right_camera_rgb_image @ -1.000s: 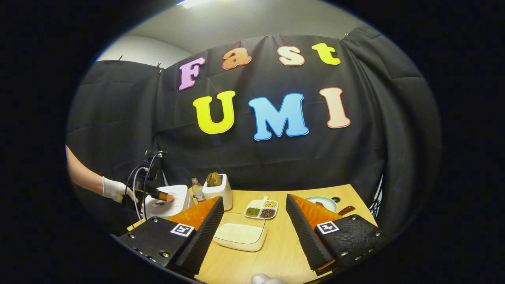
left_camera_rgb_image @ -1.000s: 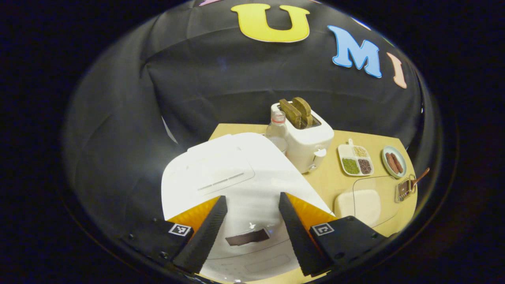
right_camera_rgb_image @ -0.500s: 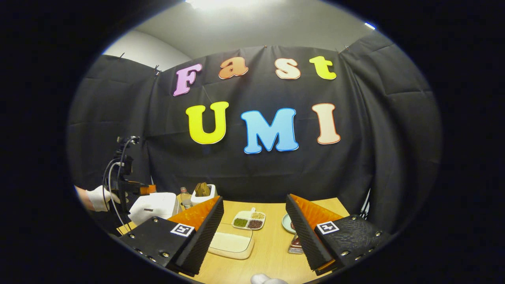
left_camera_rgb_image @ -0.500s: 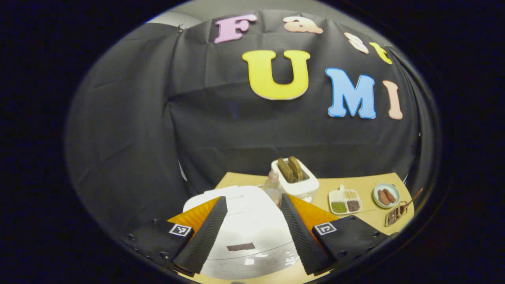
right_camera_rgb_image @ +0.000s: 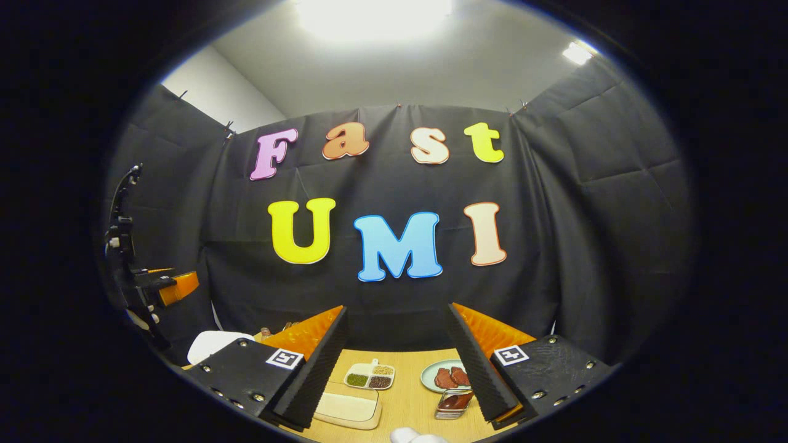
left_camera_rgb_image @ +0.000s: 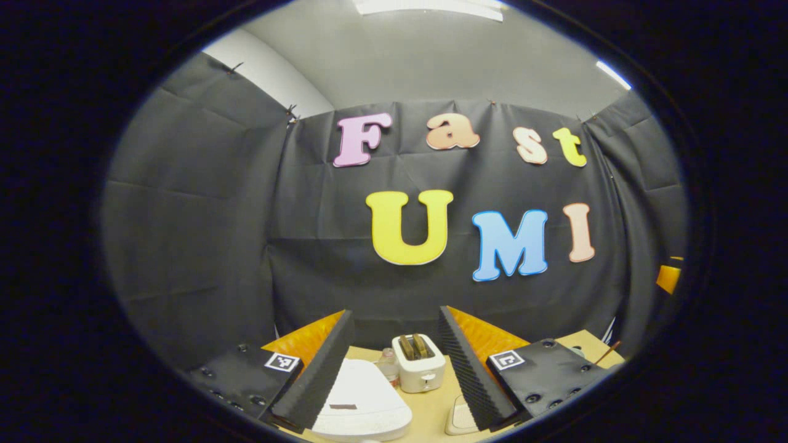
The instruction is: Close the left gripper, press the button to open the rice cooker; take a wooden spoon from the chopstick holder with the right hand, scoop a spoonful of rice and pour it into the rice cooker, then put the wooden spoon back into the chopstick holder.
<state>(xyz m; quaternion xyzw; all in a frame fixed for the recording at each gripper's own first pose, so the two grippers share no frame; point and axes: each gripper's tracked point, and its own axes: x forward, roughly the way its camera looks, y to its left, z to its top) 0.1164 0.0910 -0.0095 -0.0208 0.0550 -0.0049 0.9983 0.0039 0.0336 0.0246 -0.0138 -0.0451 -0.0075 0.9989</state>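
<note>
Hanging above the table (right_camera_rgb_image: 418, 400), both tongs gape, holding nothing. Between the left gripper (left_camera_rgb_image: 394, 363) fingers sit the shut rice cooker (left_camera_rgb_image: 360, 409) and a toaster (left_camera_rgb_image: 420, 369). Between the right gripper (right_camera_rgb_image: 397, 363) fingers: rice dish (right_camera_rgb_image: 348, 409), grain tray (right_camera_rgb_image: 369, 376), chopstick holder (right_camera_rgb_image: 452, 403) with the wooden spoon (right_camera_rgb_image: 457, 401).

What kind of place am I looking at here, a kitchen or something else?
Probably a mock kitchen staged in a recording booth: a light wooden table holds a white toaster, a white rice cooker and a divided white dish of grains, ringed by black cloth walls.

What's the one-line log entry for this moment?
left gripper: open, raised | right gripper: open, raised | rice cooker: lid shut | wooden spoon: in holder
</note>
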